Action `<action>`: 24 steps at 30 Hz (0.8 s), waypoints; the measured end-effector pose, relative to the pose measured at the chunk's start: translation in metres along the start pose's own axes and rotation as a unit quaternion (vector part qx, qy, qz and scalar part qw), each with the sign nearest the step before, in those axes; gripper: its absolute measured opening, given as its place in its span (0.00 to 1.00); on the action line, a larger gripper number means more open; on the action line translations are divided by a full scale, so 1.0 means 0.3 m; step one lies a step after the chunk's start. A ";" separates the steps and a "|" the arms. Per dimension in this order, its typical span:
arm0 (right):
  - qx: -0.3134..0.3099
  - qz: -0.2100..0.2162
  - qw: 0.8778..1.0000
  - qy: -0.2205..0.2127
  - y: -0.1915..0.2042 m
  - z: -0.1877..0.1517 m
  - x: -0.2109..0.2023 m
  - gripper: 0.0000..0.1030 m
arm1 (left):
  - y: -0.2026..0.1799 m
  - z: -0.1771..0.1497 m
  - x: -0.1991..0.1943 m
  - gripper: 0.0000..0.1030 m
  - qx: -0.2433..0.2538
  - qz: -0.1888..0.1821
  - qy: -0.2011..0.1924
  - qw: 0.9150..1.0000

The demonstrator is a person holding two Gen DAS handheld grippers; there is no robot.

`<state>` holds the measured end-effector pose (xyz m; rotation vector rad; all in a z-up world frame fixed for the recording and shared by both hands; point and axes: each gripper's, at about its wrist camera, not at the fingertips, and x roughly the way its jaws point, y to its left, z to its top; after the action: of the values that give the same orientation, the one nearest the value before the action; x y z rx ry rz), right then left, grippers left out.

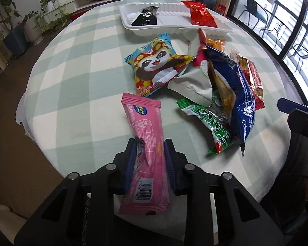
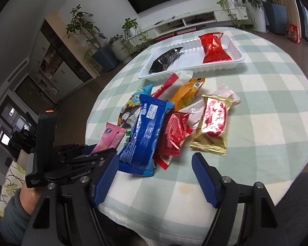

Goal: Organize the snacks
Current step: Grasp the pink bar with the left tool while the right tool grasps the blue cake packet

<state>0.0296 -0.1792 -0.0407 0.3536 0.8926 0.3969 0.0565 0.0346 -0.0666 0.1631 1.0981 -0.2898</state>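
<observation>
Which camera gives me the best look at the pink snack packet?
The left wrist view: the pink packet lies full length, pinched between the left gripper fingers. The right wrist view shows only its far end, behind the left gripper body and beside the blue packet.

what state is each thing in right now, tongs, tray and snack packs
left tongs: shut on the pink pack, creasing it
pink pack: gripped, far end toward the pile
right tongs: open, holding nothing
white tray: holds two packs
black pack: lying in the tray
red pack: lying in the tray
blue pack: sealed, on top of the loose pile
gold pack: sealed, flat on the tablecloth
</observation>
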 end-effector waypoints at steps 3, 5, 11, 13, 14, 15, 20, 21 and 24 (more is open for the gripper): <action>0.030 0.031 0.999 0.014 0.006 0.006 0.025 0.68 | -0.006 -0.010 -0.005 0.22 0.009 -0.011 -0.003 1.000; 0.040 0.043 0.998 0.022 0.019 0.012 0.042 0.67 | 0.003 -0.016 -0.009 0.22 0.003 -0.021 -0.006 1.000; 0.055 0.046 0.996 0.045 0.043 0.034 0.109 0.54 | 0.013 -0.033 -0.020 0.22 -0.006 -0.038 -0.012 0.999; 0.070 0.042 0.995 0.060 0.034 0.039 0.133 0.54 | 0.014 -0.037 -0.021 0.22 -0.006 -0.041 -0.013 0.999; 0.079 0.044 0.994 0.069 0.029 0.042 0.145 0.54 | 0.015 -0.039 -0.021 0.22 -0.006 -0.042 -0.014 0.999; 0.088 0.045 0.992 0.075 0.026 0.043 0.156 0.54 | 0.016 -0.039 -0.021 0.22 -0.006 -0.043 -0.015 0.999; 0.087 0.038 0.993 0.074 0.037 0.067 0.179 0.54 | 0.016 -0.041 -0.019 0.22 -0.004 -0.044 -0.018 0.999; 0.091 0.039 0.992 0.077 0.035 0.073 0.189 0.54 | 0.015 -0.041 -0.020 0.22 -0.004 -0.044 -0.019 0.999; 0.104 0.045 0.990 0.087 0.019 0.081 0.217 0.54 | 0.016 -0.044 -0.021 0.22 -0.003 -0.045 -0.020 0.999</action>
<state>0.0848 -0.1465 -0.0679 0.5589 1.0947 0.4230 0.0441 0.0438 -0.0669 0.1029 1.0690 -0.3695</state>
